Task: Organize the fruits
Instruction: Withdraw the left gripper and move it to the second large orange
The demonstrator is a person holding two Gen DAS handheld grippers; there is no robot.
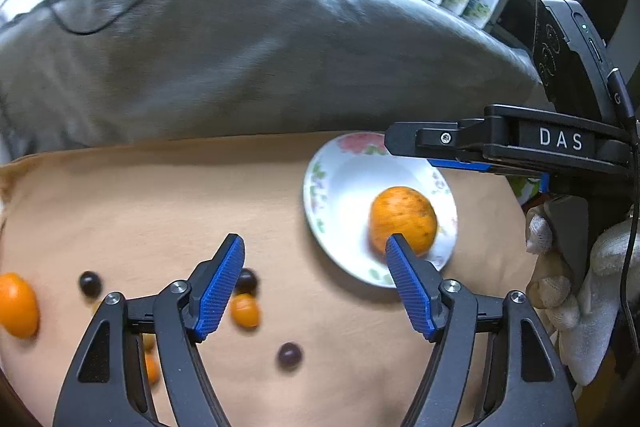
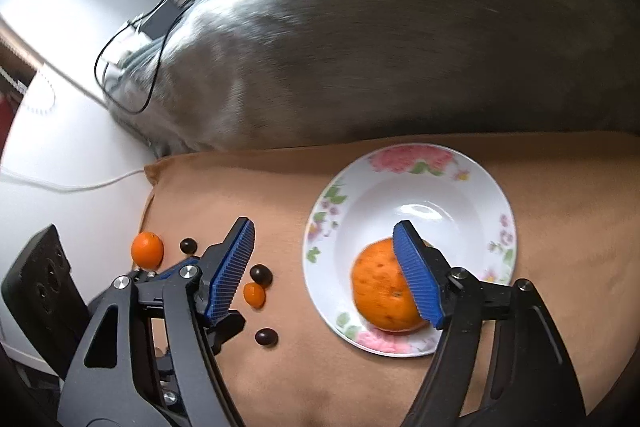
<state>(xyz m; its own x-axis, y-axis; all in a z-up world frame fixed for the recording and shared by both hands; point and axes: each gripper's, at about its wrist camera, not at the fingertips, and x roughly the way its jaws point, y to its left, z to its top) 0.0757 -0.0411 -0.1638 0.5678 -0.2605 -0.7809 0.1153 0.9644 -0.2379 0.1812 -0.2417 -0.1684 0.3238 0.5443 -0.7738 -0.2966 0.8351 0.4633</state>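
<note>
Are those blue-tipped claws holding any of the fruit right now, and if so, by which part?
Nothing is held. Both the left gripper and right gripper stand open and empty; the large orange rests on the plate.

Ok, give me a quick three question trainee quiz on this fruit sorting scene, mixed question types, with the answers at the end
1. True or false: the large orange lies in the floral plate.
2. Multiple choice: the fruit left on the tan cushion lies on which side of the plate in the right wrist view? A) left B) right C) behind it
3. Short answer: is either the left gripper or the right gripper clamped on anything?

Key:
1. True.
2. A: the small orange, the kumquat and the dark grapes are all to its left.
3. No, both stand open and empty.
</note>
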